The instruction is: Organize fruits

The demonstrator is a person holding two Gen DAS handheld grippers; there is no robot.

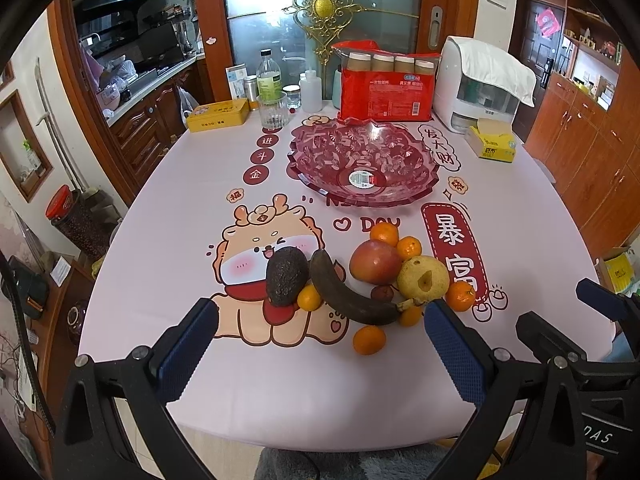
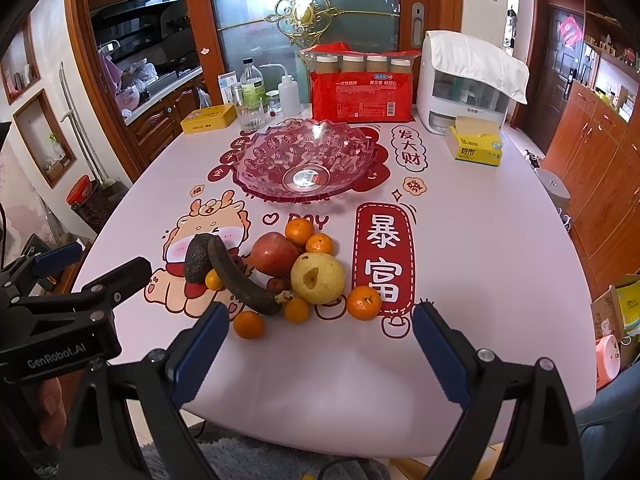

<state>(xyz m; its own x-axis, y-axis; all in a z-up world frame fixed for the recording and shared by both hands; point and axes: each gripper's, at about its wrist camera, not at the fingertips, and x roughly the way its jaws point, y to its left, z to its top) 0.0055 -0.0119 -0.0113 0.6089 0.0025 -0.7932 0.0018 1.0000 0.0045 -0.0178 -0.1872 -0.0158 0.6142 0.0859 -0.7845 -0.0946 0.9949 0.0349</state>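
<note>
Dining room off a kitchen; oval counter [image 1: 168, 216] under a pale cartoon-print cloth, clutter along the far edge.

Largest to smallest: empty pink glass bowl [image 1: 362, 160] mid-counter, well behind the fruit. Fruit pile sits near the front edge, between both claws' lines of sight.

Left claw [image 1: 320, 334] hangs over the front edge with its jaws wide apart, nothing between them, pointed at the avocado/banana side. Right claw [image 2: 320, 334] is likewise spread and empty, aimed at the pear/tangerine side. Neither touches any fruit.

Step in hand, as a judgement: first pick, then transfer to the bowl. Advice:
- Take the outer loose pieces first. Banana [image 1: 352, 294] leans across the heap, so lifting it early frees what is under it.
- Apple [image 1: 374, 260] and pear [image 1: 423, 277] are round and touching; grip across the widest part, lift straight up so neighbours do not roll.
- Avocado [image 1: 286, 276] looks soft and dark; close gently.
- Lower into the bowl, do not drop: it is glass.

Count:
- 1 bowl
- 1 banana, blackened
- 1 apple
- 1 pear, bruised patch
- 1 avocado
- 6 tangerines visible, e.g. front one [image 1: 369, 339]
- about 2 small dark red fruits [image 1: 382, 292] half hidden under the pile; exact number unclear
</note>
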